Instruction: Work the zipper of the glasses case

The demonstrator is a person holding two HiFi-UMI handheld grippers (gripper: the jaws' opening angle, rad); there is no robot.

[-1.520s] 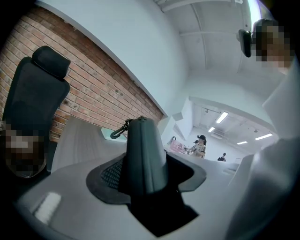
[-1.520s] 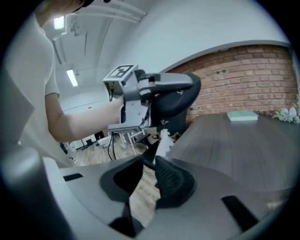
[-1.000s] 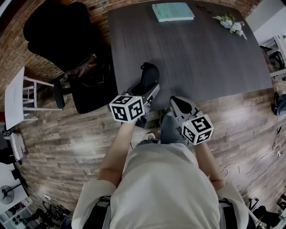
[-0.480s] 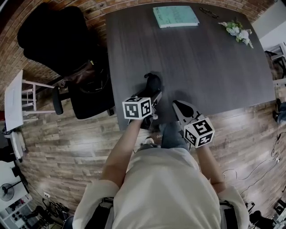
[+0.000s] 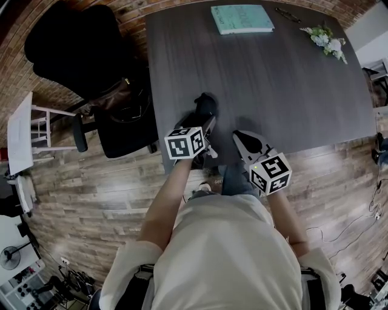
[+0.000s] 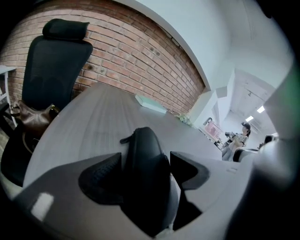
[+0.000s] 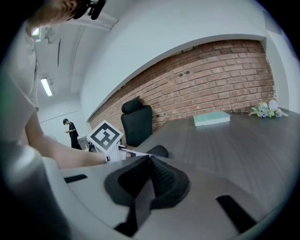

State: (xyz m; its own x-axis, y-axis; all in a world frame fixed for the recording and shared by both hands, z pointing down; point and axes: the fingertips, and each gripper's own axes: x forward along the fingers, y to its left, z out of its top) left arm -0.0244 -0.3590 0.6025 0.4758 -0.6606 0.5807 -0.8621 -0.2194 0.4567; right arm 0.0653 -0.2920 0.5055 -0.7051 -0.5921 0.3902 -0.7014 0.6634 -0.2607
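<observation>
The black glasses case (image 5: 205,106) lies on the dark table (image 5: 273,85) near its front edge. In the left gripper view the glasses case (image 6: 145,173) stands between the two pads, its zipper pull pointing away to the left. My left gripper (image 5: 205,126) straddles it and its jaws are opening, the pads close beside the case's sides. My right gripper (image 5: 241,138) rests at the table edge just right of the case, shut with nothing in it. In the right gripper view the case (image 7: 157,151) shows beyond the closed pads (image 7: 161,178).
A teal book (image 5: 241,18), a dark slim object (image 5: 288,13) and a small flower bunch (image 5: 327,39) lie at the table's far side. A black office chair (image 5: 79,54) with a brown bag (image 5: 118,97) stands left of the table, a white stool (image 5: 24,130) farther left.
My left gripper has shifted slightly right and forward over the case. The right gripper has hardly moved.
</observation>
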